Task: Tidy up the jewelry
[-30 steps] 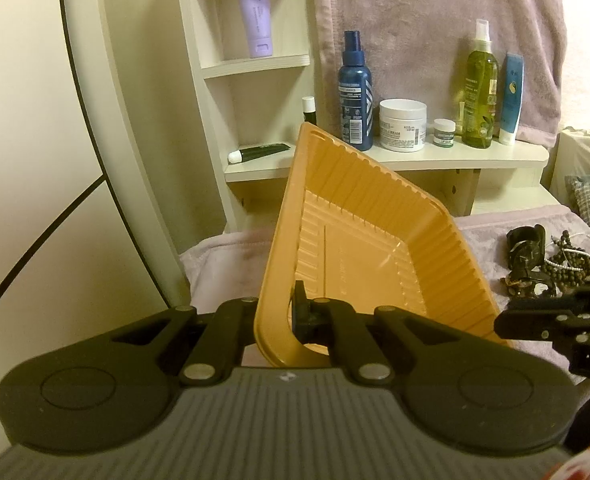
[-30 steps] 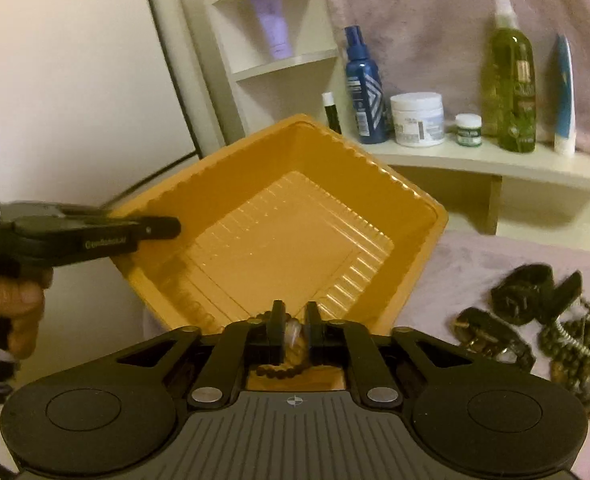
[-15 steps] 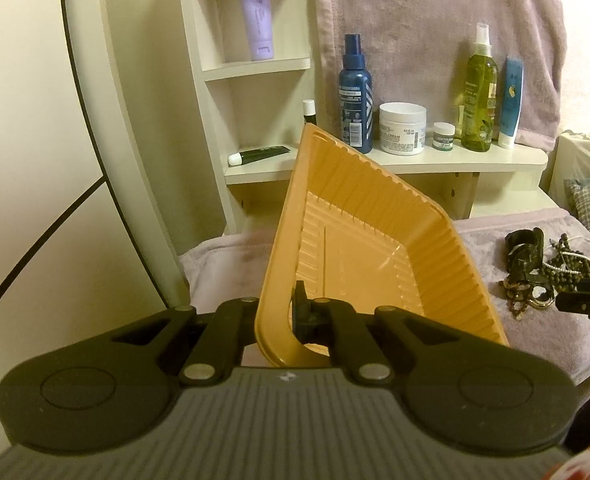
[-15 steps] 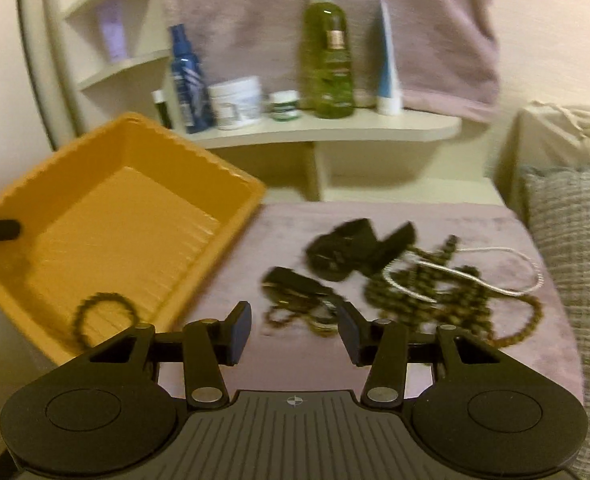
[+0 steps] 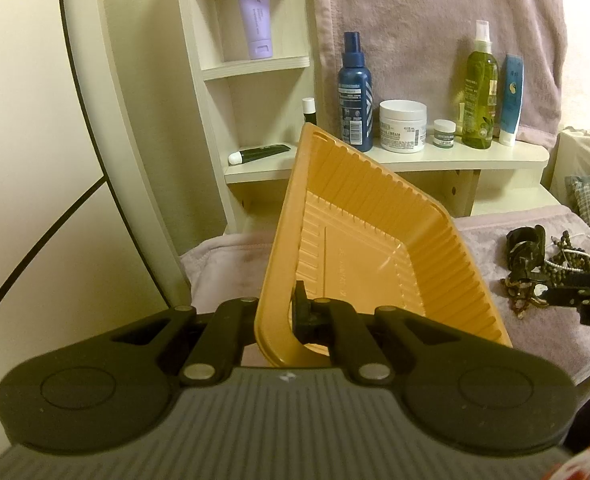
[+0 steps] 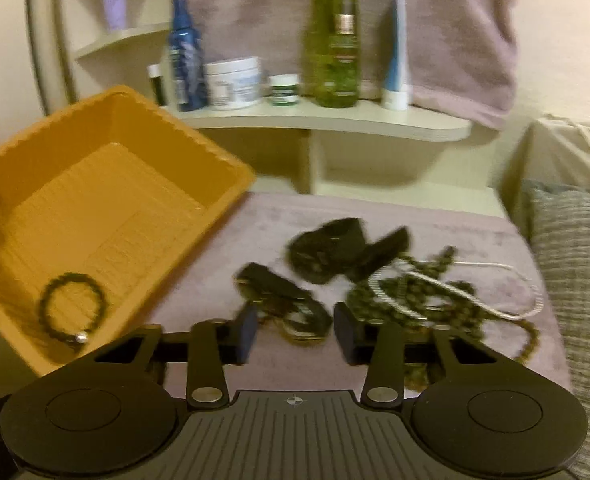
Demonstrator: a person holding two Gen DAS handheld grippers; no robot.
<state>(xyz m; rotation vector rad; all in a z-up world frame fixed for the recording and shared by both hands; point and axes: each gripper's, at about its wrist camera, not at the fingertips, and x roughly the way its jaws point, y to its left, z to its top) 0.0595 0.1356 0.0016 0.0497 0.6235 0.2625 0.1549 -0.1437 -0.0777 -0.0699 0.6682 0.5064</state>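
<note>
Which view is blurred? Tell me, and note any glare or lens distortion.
Right wrist view: motion-smeared, especially the jewelry pile and shelf bottles; the beaded bracelet in the orange tray stays readable. Left wrist view: sharp, faint glare on the tray floor, fisheye bending the wall edge.

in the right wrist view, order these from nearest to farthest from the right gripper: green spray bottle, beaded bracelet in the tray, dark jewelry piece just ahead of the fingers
1. Dark jewelry piece, just ahead of the right gripper, on the purple cloth.
2. Beaded bracelet, left, inside the orange tray.
3. Green spray bottle, far back on the shelf.
</note>
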